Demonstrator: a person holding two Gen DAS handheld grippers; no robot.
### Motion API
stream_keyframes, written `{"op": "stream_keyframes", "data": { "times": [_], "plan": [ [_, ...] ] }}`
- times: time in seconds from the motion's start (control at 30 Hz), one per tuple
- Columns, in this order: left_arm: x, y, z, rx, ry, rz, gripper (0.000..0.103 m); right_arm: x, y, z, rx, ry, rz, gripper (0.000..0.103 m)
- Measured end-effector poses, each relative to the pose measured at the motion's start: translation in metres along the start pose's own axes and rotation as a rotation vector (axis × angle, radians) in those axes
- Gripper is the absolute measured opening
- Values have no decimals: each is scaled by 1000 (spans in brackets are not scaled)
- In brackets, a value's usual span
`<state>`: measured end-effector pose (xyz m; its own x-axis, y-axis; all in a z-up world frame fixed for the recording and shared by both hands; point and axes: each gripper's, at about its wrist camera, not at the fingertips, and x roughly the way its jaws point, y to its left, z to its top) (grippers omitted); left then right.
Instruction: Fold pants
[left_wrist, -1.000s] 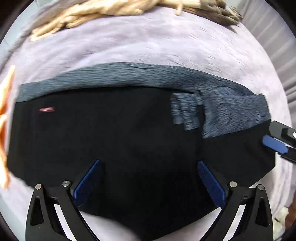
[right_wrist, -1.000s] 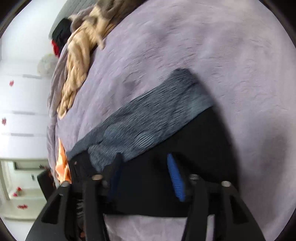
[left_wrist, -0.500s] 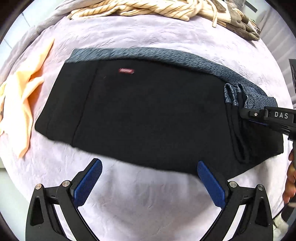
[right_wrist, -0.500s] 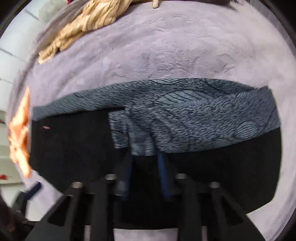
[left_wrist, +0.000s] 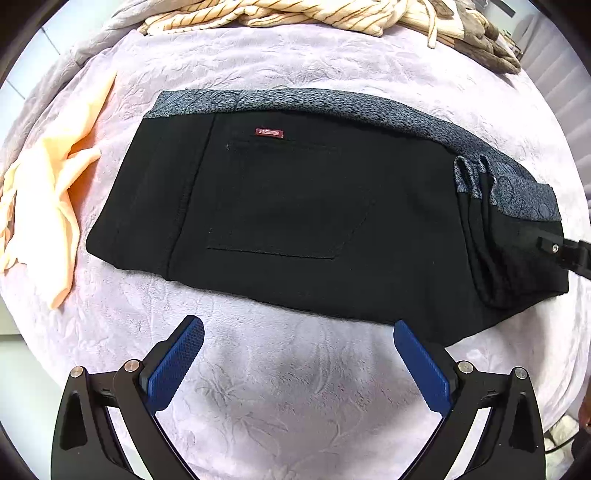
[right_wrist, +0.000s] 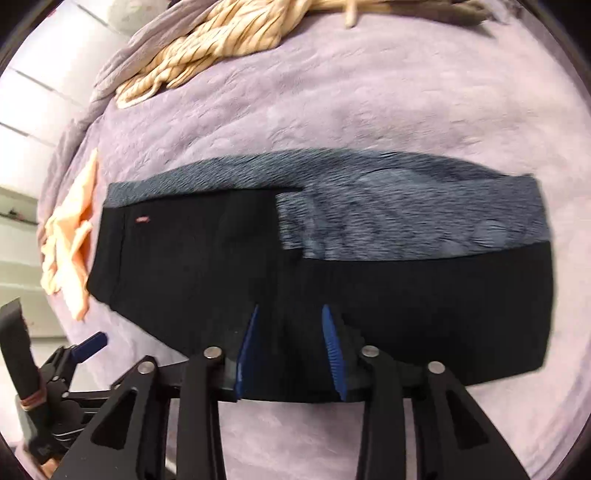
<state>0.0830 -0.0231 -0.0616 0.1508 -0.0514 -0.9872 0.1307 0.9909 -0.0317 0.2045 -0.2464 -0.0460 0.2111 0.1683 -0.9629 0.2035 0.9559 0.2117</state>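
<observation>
Since a second ago your left tool (left_wrist: 298, 363) has backed away from the pants (left_wrist: 295, 206): it was over the black cloth, and now it hovers above bare bedspread (left_wrist: 277, 413) just short of the near edge, fingers spread wide and holding nothing. Your right tool (right_wrist: 290, 350) has swung from an angled view to face the garment squarely, and its blue pads (right_wrist: 332, 350) sit narrowly apart with black cloth bunched between them; whether they truly pinch it, you cannot tell through the blur.

You have the pants lying flat across the middle of the bed, folded into a long band, grey patterned waistband (left_wrist: 332, 105) along the far edge and the red label (left_wrist: 270, 133) facing up. An orange garment (left_wrist: 51, 192) lies just beside the left end, and a striped cream one (left_wrist: 295, 14) sits well apart at the far side.

Expect soft, light, limp cloth that sags and slides on the plush cover, so layers may slip apart. Take it at the hemmed corners or the thicker waistband, pinching all layers together, and lift both ends evenly.
</observation>
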Motion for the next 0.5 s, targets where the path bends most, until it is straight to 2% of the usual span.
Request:
{"op": "stream_keyframes", "data": {
  "times": [0.07,0.17,0.27,0.33,0.5],
  "plan": [
    [-2,-4,-5,15,10,7,103,9,-7,-1,13,19,-9,57],
    [-3,-12,-5,29,19,7,103,31,-16,-13,47,110,1,56],
    [-3,-19,-9,44,20,6,103,21,-6,-18,15,86,3,57],
    [-6,-19,-11,48,24,8,103,16,-1,-21,21,83,33,57],
    [-21,-10,-13,40,15,-8,103,6,4,-37,43,95,44,62]
  ]
}}
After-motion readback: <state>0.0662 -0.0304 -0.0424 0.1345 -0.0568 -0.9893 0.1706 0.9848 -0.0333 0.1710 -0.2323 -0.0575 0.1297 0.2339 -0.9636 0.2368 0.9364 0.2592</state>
